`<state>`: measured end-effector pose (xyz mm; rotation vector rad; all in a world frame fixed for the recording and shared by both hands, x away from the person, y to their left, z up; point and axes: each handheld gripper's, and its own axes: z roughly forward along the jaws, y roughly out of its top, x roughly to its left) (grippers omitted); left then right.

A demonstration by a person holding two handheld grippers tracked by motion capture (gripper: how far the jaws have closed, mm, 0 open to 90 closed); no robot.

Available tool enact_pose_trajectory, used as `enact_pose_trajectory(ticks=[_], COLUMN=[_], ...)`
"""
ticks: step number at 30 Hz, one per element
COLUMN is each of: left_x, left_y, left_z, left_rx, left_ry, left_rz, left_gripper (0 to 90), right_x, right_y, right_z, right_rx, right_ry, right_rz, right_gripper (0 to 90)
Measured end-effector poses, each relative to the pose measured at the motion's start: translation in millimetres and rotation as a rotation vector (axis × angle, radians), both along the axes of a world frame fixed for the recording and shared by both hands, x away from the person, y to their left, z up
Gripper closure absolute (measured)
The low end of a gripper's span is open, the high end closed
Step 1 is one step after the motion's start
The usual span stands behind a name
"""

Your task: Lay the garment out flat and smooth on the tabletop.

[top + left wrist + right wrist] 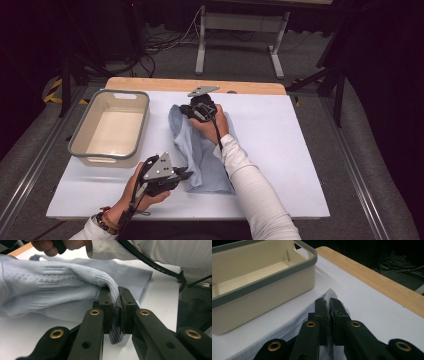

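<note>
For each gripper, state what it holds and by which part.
Both hold the light blue garment: the left gripper pinches its near ribbed edge, the right gripper its far edge near the bin.

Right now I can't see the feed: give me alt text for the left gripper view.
The left gripper's two black jaws are shut on the ribbed edge of a pale blue knitted garment, lifting it off the white table. Behind it, a white-sleeved arm crosses the top, trailing a black cable.
</note>
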<state>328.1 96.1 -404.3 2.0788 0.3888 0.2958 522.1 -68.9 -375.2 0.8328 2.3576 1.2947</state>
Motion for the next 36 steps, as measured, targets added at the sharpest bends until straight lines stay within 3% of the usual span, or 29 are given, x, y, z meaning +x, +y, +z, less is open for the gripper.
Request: enact_pose_trajectory(ticks=[8, 10, 20, 24, 29, 33, 36], left_x=[8.7, 11.0, 23.4, 26.6, 26.4, 25.6, 19.4], left_y=[-39.1, -53.3, -98.6, -110.7, -121.8, -123.0, -119.7], left_z=[-0.8, -2.4, -19.3, -26.1, -34.1, -35.6, -32.6], left_rx=[0.004, 0.031, 0.100, 0.130, 0.160, 0.151, 0.138], left_ry=[-0.005, -0.032, -0.040, -0.029, -0.025, -0.022, -0.031], left_rz=[-0.054, -0.071, -0.134, -0.162, -0.179, -0.169, -0.206], left_gripper=[82.7, 82.7, 82.3, 82.2, 81.9, 77.1, 72.2], right_x=[-2.2, -2.3, -2.9, -0.5, 2.4, -4.9, -17.0], right_y=[-34.7, -45.4, -99.9, -119.9, -145.0, -155.7, -157.8], right_z=[7.3, 7.6, -3.9, -13.2, -23.0, -26.7, -26.2], right_rx=[0.017, 0.014, 0.017, -0.004, -0.003, 0.000, -0.008], right_ry=[-0.016, -0.015, 0.001, 0.004, 0.007, 0.019, 0.006], right_rz=[-0.032, -0.046, -0.138, -0.190, -0.272, -0.258, -0.221], right_gripper=[85.6, 85.5, 84.0, 78.0, 77.5, 75.4, 73.4])
